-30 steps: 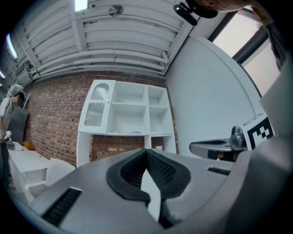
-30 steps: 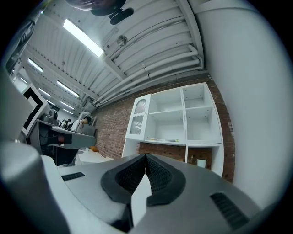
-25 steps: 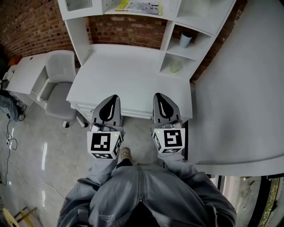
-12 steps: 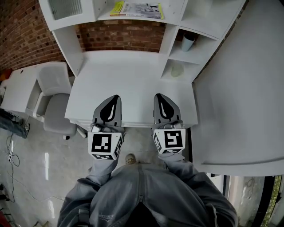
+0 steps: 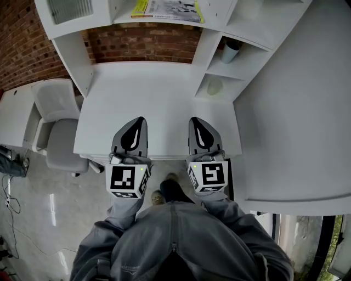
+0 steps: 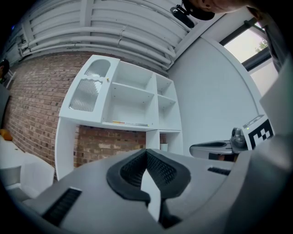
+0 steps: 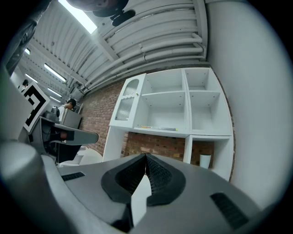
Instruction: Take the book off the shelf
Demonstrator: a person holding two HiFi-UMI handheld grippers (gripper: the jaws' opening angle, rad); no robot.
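- Your left hand-held gripper [image 5: 138, 122] has its jaws pressed together with nothing between them. It hangs over the near edge of the worktop [image 5: 159, 93] and points forward.
- Your right hand-held gripper [image 5: 196, 121] is the same: jaws together, empty, level with the left one and just beside it.
- The book [image 5: 173, 9] lies flat on the shelf [image 5: 211, 8] above the back of the worktop, in the wide middle compartment. It is straight ahead of both hand-held grippers, above them and well apart from them.
- Its long axis runs left to right along the shelf's front edge, across the line you are pointing. You face a long side, not an end.
- The book's span sits roughly between the two hand-held grippers, so neither looks clearly nearer. Its yellow-edged right end is ahead of the right one.
- As I judge it, the book is on the shelf, not off it. Reaching it calls for going forward and up, with the jaws parted before they meet the thin edge.
- A cup [image 5: 231, 52] stands in the side cubby, off to the right of that path.
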